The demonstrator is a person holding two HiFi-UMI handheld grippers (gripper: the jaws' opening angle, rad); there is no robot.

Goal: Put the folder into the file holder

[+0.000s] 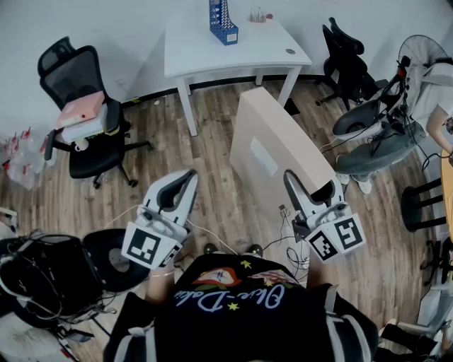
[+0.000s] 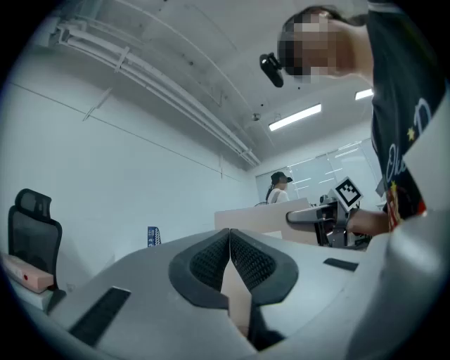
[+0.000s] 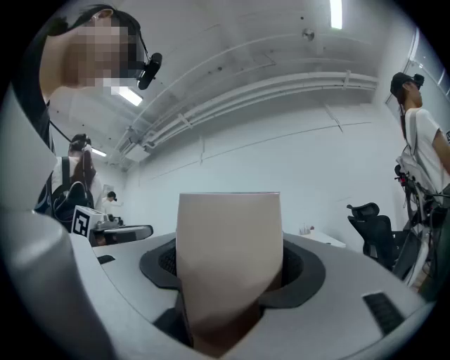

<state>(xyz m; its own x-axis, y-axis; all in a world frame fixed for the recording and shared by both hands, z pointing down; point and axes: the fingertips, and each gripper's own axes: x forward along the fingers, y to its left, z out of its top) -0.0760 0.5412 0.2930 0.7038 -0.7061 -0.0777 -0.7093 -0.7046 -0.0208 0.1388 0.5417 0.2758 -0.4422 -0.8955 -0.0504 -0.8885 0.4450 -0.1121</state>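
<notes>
The flat beige cardboard folder (image 1: 279,152) hangs in the air above the brown wood-plank floor (image 1: 212,141), tilted on edge, in front of the person. Its near lower end sits in the right tool (image 1: 309,188). In the right gripper view the folder fills the gap between that tool's 2 dark ribbed pads (image 3: 299,266). The jaws stand wide and press on it from both sides, and its broad beige face rises straight up from them.

The left tool (image 1: 185,180) is empty and narrow. In the left gripper view its 2 pads meet tip to tip with nothing between them. It is held to the left of the folder, apart from it, at about the same height as the right tool.

The tall blue plastic file holder (image 1: 224,21) stands upright at the far side of the white rectangular bench (image 1: 269,49), well apart from the folder, whose far edge points toward the near side of the bench.

A black mesh office chair (image 1: 78,78) stands left of the bench, with pink and white items stacked on its seat.
</notes>
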